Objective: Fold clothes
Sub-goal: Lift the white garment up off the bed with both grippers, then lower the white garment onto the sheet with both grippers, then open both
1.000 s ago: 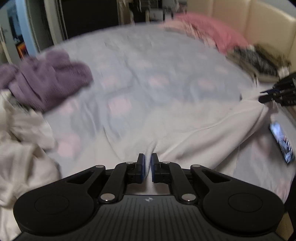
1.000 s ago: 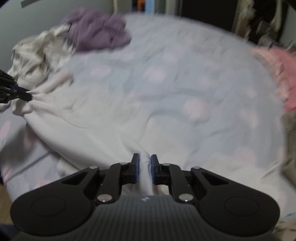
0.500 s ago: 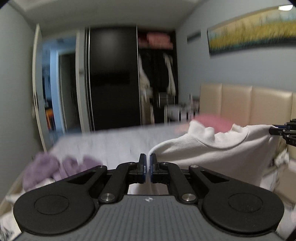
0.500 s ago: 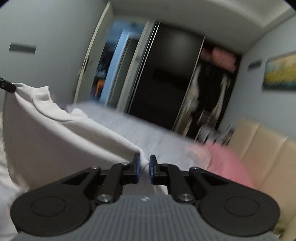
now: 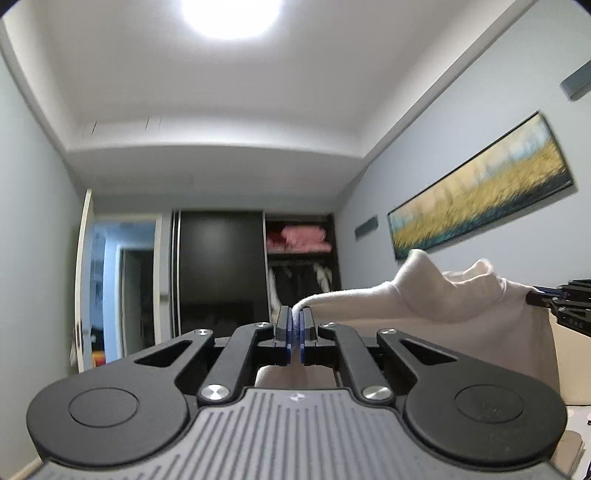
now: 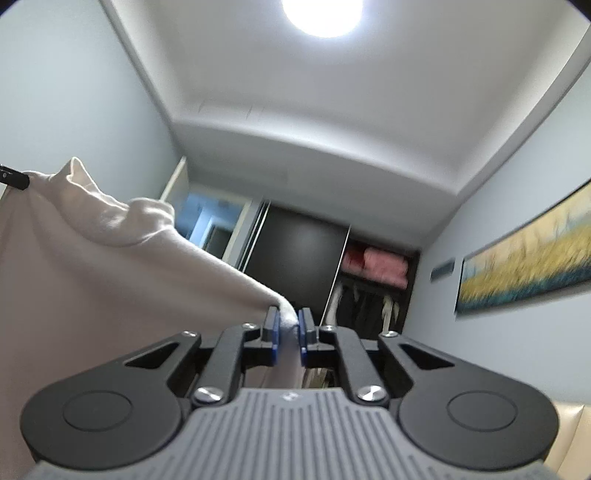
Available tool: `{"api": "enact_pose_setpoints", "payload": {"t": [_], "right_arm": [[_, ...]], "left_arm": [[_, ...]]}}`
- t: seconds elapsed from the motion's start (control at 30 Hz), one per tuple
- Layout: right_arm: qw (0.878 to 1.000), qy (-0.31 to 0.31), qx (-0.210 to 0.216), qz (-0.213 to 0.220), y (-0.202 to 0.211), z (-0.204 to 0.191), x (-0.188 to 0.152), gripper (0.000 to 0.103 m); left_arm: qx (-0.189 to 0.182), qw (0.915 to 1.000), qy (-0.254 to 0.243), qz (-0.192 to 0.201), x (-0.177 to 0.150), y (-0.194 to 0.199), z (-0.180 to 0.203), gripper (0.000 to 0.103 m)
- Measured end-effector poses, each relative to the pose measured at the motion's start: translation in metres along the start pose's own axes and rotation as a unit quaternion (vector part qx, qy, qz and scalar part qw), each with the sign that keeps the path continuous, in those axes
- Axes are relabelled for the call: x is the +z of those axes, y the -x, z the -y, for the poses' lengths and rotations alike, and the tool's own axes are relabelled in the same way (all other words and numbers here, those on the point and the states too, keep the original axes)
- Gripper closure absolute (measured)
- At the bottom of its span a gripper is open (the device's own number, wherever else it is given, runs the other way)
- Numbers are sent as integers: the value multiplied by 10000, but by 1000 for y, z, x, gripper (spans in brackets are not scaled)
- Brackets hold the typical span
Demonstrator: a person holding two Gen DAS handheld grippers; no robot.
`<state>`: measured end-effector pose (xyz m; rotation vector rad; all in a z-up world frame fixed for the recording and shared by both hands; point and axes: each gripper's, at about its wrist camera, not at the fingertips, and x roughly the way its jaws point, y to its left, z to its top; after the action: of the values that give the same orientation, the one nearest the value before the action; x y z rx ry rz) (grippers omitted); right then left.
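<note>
A cream-white sweatshirt (image 5: pixel 461 314) hangs in the air, stretched between both grippers with its neckline on top. My left gripper (image 5: pixel 294 319) is shut on one top corner of it. My right gripper (image 6: pixel 287 320) is shut on the other top corner, and the cloth (image 6: pixel 92 280) spreads away to the left in the right wrist view. Each gripper shows at the edge of the other's view: the right gripper (image 5: pixel 554 301) at the far right, the left gripper (image 6: pixel 13 177) at the far left. Both point slightly upward. The lower part of the garment is out of sight.
A dark sliding wardrobe (image 5: pixel 221 273) with pink bedding (image 5: pixel 303 238) on its shelf fills the far wall, beside an open doorway (image 5: pixel 122 280). A long painting (image 5: pixel 480 192) hangs on the right wall. A bright ceiling lamp (image 5: pixel 232 14) is overhead. A beige headboard (image 6: pixel 569 435) shows low right.
Both grippers have lifted the sweatshirt off the bed and tilted upward. The views went from the bedspread and clothes piles to the wardrobe, walls and ceiling.
</note>
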<state>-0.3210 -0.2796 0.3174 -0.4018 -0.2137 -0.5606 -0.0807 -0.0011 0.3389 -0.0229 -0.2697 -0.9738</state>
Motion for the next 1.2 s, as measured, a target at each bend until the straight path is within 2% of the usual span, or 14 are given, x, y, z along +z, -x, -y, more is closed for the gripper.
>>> {"api": "enact_pose_setpoints", "payload": {"t": [0.13, 0.27, 0.37, 0.53, 0.67, 0.83, 0.93, 1.07, 1.2], "right_arm": [[9999, 25, -117, 117, -2, 3, 12, 92], [9995, -117, 4, -308, -27, 3, -6, 92], [9958, -198, 138, -881, -59, -5, -44, 92], [9786, -361, 408, -1986, -128, -23, -129, 92], [9617, -219, 539, -2679, -187, -47, -200, 92], [9336, -86, 630, -3527, -260, -68, -293, 92], [9163, 97, 711, -3941, -295, -82, -348, 92], [8884, 44, 851, -4511, -332, -96, -419, 92], [8648, 141, 947, -4929, -343, -119, -481, 92]], "left_arm": [[-32, 9999, -37, -92, 2, -16, 6, 101], [-24, 9969, 32, -783, -28, -55, -4, 101], [10, 9885, 120, -1509, -69, -96, -23, 101], [169, 9642, 187, -2639, -161, -172, -35, 101], [345, 9416, 209, -3344, -237, -236, -40, 101], [490, 9133, 127, -4042, -325, -307, -46, 101], [486, 8977, 78, -4378, -378, -322, -53, 101], [459, 8762, 30, -4797, -438, -343, -54, 101], [409, 8549, 66, -5172, -496, -358, -53, 101]]}}
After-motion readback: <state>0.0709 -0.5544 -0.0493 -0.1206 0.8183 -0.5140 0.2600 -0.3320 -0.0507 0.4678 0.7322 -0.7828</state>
